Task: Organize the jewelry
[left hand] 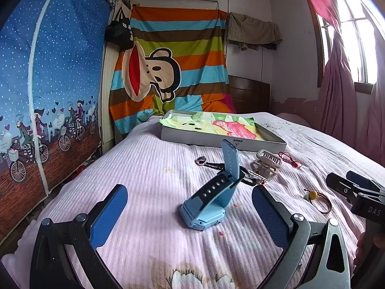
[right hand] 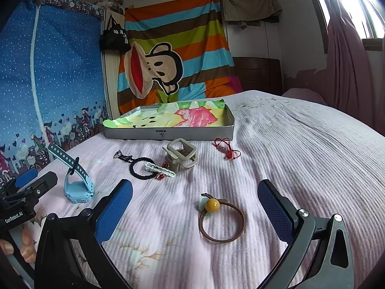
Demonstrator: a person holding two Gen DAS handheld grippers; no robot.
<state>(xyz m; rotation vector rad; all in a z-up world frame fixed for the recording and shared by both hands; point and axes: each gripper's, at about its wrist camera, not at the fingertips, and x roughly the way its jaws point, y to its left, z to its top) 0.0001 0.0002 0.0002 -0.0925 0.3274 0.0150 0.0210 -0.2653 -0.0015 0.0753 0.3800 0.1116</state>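
A light blue watch (left hand: 211, 202) (right hand: 78, 183) lies on the pink bedspread, its strap sticking up. My left gripper (left hand: 190, 192) is open, its blue pads on either side of the watch and a little short of it. A brown hair tie with a yellow bead (right hand: 220, 219) (left hand: 317, 198) lies just ahead of my right gripper (right hand: 195, 187), which is open and holds nothing. Farther back lie a beige hair claw (right hand: 181, 155) (left hand: 266, 162), a black ring with a white clip (right hand: 151, 168), a red cord bracelet (right hand: 226, 148) (left hand: 290, 160) and a shallow box (right hand: 168, 132) (left hand: 216, 139) lined with colourful paper.
A blue dotted wardrobe cover (left hand: 48, 84) stands along the bed's left side. A striped monkey sheet (right hand: 173, 55) hangs behind the box. A window with pink curtains (left hand: 341, 72) is on the right. A hand (right hand: 24, 243) grips the left gripper's handle.
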